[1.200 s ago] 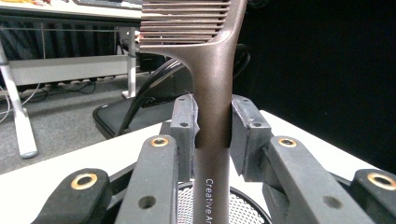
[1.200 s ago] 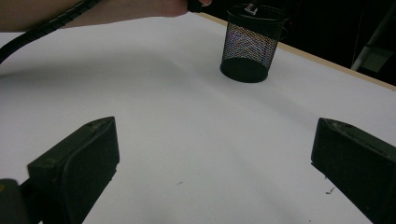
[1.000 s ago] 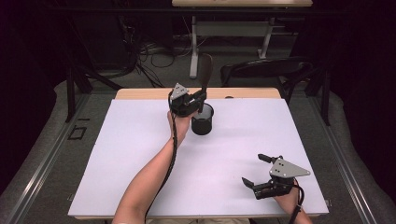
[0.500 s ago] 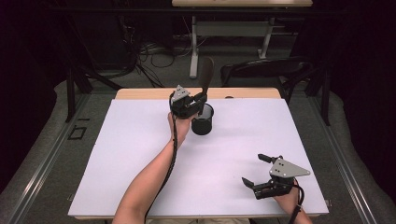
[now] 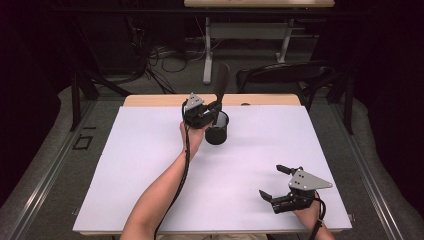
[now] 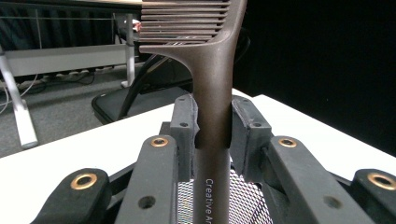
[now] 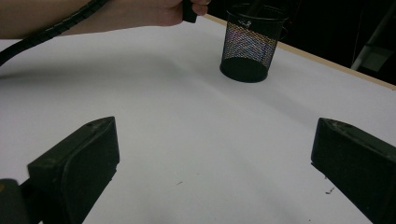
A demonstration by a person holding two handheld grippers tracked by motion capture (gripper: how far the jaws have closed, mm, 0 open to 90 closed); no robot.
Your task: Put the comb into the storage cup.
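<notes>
Now the left hand-held gripper (image 5: 214,108), pinching the slotted spatula (image 6: 211,93), should lower it straight into the mesh cup (image 5: 217,134) near the tabletop's (image 5: 150,165) far edge; the right hand-held gripper (image 5: 280,184) rests spread.

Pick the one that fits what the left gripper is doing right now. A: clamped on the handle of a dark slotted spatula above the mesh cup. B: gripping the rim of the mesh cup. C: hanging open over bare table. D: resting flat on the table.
A: the left gripper pinches the spatula handle from both sides, with the mesh cup below.
</notes>
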